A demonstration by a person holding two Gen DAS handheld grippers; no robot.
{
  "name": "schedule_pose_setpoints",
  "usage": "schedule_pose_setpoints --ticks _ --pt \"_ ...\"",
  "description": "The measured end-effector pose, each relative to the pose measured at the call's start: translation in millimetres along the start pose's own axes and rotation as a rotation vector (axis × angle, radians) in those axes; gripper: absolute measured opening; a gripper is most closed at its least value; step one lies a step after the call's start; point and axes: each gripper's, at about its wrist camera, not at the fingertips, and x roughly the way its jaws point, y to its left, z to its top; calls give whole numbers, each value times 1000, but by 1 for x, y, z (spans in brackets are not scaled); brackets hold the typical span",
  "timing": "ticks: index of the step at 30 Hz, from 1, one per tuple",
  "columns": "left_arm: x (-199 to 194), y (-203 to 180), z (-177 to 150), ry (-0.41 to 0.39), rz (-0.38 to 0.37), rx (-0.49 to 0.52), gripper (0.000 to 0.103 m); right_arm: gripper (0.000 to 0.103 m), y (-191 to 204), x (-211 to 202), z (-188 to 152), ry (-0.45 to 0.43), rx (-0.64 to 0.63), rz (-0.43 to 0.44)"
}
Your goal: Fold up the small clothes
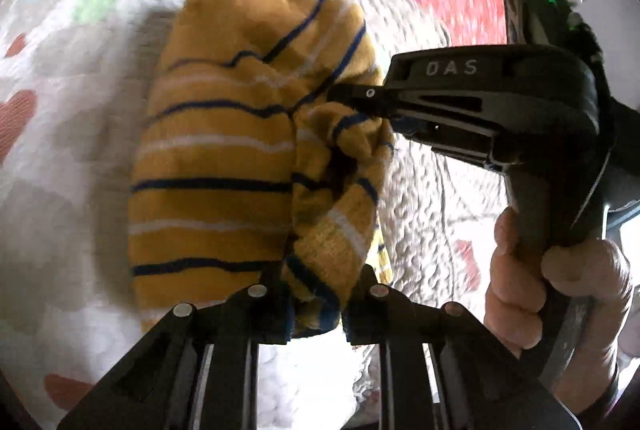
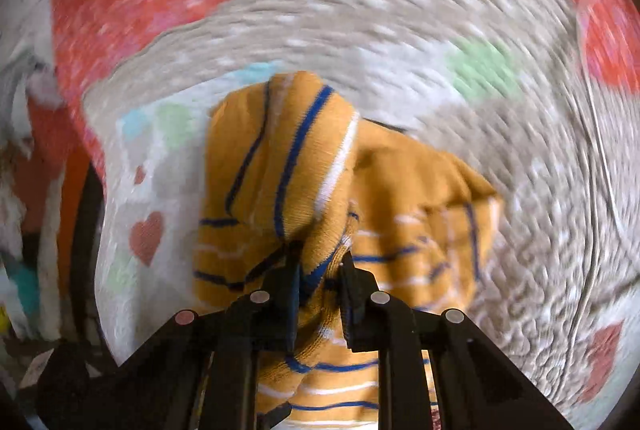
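Your quilt [image 1: 80, 157] carries the mustard striped garment [image 1: 212, 165], seemingly part-folded, one side doubled over, though blur hides the edges. Both grippers, left [image 1: 316, 294] and right [image 2: 320, 282], have their fingers clamped on its fabric; the fold is unfinished.

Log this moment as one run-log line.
left gripper: shut on striped garment | right gripper: shut on striped garment | surface: patterned quilt | fold: under way
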Motion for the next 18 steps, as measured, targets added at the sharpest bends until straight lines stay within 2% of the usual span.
schedule_pose_setpoints --ticks 4,6,8,10,13,14,15,16,17,18 --pt "25 -23 -4 34 30 48 17 18 -45 0 -8 -14 82 31" --pt "32 -29 -5 49 53 69 22 23 -61 3 -13 -7 103 11" --pt "34 -36 -7 73 59 88 25 25 -71 5 -18 -8 112 -57" --pt "28 -40 -12 99 34 109 30 26 -77 -2 -22 -25 71 -178" --pt "7 -42 -12 116 -15 153 37 30 -86 -25 -28 -57 55 -250" --pt "-5 -37 -16 111 -27 161 39 35 -91 -33 -31 -73 55 -238" --pt "-12 -32 -22 104 -24 162 42 40 -89 -46 -36 -99 55 -187" --pt "-23 -23 -23 89 -8 154 44 53 -88 -54 -41 -113 54 -146" --pt "-25 -18 -21 81 3 145 44 59 -86 -60 -47 -124 53 -114" --pt "-32 -7 -21 70 25 122 44 61 -80 -66 -56 -137 39 -62"
